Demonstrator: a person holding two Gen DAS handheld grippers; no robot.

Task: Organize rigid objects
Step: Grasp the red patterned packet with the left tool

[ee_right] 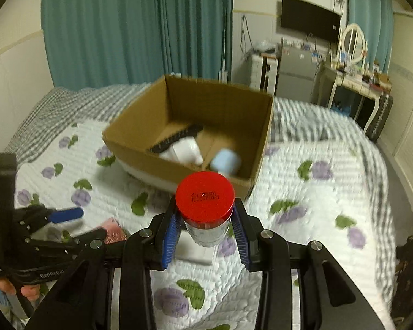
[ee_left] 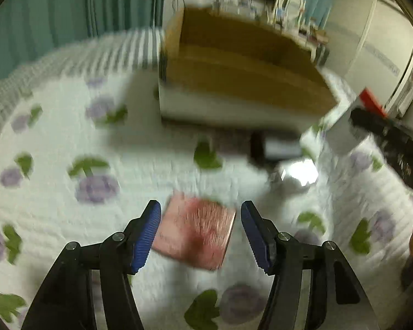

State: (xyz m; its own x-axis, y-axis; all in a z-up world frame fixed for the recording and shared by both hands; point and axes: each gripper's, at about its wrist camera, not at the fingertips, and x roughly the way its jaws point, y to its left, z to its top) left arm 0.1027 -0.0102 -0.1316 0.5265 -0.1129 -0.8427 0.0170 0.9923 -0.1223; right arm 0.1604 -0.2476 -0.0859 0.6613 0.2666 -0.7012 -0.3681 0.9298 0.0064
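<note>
My right gripper (ee_right: pixel 205 220) is shut on a clear jar with a red lid (ee_right: pixel 205 196) and holds it above the bed, just before the open cardboard box (ee_right: pixel 234 104). The box holds a black brush, a white bottle (ee_right: pixel 184 150) and a pale blue object (ee_right: pixel 225 162). My left gripper (ee_left: pixel 201 220) is open, its fingers either side of a flat pink box (ee_left: pixel 198 232) lying on the quilt; it also shows at the left of the right wrist view (ee_right: pixel 66 216). The cardboard box (ee_left: pixel 234 63) stands beyond it.
A dark object (ee_left: pixel 275 148) and a shiny clear one (ee_left: pixel 298 172) lie on the floral quilt (ee_left: pixel 68 137) near the box. A white flat box (ee_right: pixel 195 250) lies under the jar. Teal curtains, a dressing table (ee_right: pixel 352 79) and a TV stand behind the bed.
</note>
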